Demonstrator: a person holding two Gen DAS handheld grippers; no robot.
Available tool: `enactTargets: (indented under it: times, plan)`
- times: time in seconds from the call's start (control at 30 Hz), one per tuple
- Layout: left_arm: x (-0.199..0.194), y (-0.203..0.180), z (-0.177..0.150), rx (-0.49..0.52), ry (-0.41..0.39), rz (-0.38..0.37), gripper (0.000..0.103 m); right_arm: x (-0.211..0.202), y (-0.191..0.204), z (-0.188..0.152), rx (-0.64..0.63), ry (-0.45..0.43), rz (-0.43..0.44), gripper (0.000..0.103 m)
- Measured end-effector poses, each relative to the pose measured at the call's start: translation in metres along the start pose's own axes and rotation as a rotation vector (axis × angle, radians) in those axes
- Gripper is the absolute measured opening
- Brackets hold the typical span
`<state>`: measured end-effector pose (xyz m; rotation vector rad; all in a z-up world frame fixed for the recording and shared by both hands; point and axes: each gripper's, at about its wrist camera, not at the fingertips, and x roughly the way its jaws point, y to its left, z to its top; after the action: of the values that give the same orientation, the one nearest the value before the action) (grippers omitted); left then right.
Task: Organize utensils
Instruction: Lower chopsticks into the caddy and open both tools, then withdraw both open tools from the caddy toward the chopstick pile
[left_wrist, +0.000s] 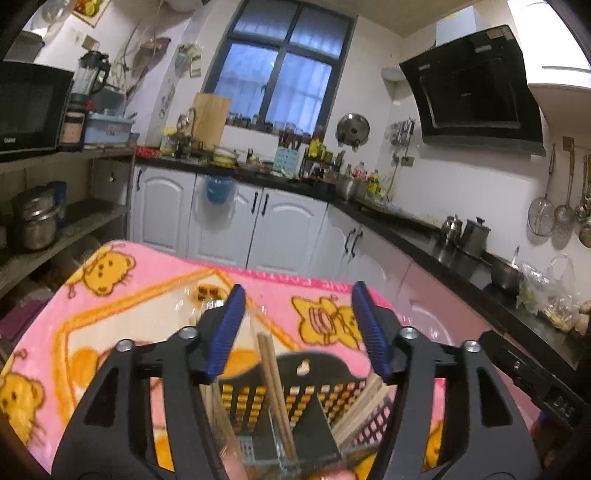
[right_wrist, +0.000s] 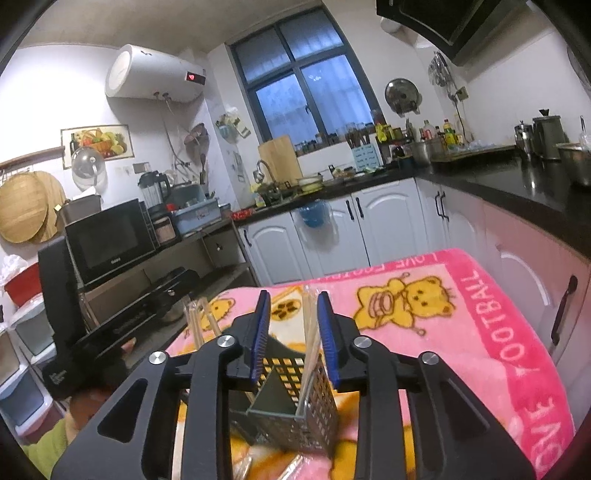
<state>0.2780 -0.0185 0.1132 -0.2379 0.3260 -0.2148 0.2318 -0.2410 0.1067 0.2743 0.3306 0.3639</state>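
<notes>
One perforated utensil holder (right_wrist: 295, 417) stands on one pink blanket (right_wrist: 480, 295). Two hand-held grippers are present, a left one (left_wrist: 297, 328) and a right one (right_wrist: 291, 332). Several wooden chopsticks (left_wrist: 275, 387) stand in the holder; their exact number cannot be told.

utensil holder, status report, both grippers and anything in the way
Left gripper open, empty. Right gripper open, wrapped chopsticks standing between its fingers. Utensil holder upright on pink blanket. Nothing blocking.
</notes>
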Motion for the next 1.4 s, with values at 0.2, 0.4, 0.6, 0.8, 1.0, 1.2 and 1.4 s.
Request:
enactTargets:
  times: [0.2, 0.4, 0.6, 0.8, 1.0, 1.2, 1.4]
  plan:
    - [-0.011, 0.008, -0.011, -0.027, 0.05, -0.017, 0.063, -0.001, -0.004, -0.011, 0.011, 0.039, -0.011, 0.03]
    - [-0.025, 0.013, -0.016, -0.021, 0.05, -0.026, 0.071, -0.006, -0.001, -0.017, 0.0, 0.065, -0.01, 0.033]
    - [-0.038, 0.016, -0.023, -0.019, 0.056, -0.034, 0.084, -0.012, 0.004, -0.025, -0.034, 0.105, -0.008, 0.041]
    - [-0.053, 0.019, -0.032, -0.002, 0.069, -0.027, 0.092, -0.017, 0.009, -0.037, -0.056, 0.139, -0.006, 0.044]
    - [-0.061, 0.024, -0.043, -0.003, 0.091, -0.017, 0.092, -0.019, 0.014, -0.048, -0.074, 0.175, -0.002, 0.044]
    - [-0.068, 0.03, -0.056, -0.005, 0.11, -0.001, 0.092, -0.023, 0.019, -0.057, -0.093, 0.197, -0.003, 0.044]
    - [-0.072, 0.034, -0.068, -0.001, 0.142, 0.011, 0.092, -0.024, 0.022, -0.065, -0.105, 0.219, 0.001, 0.044]
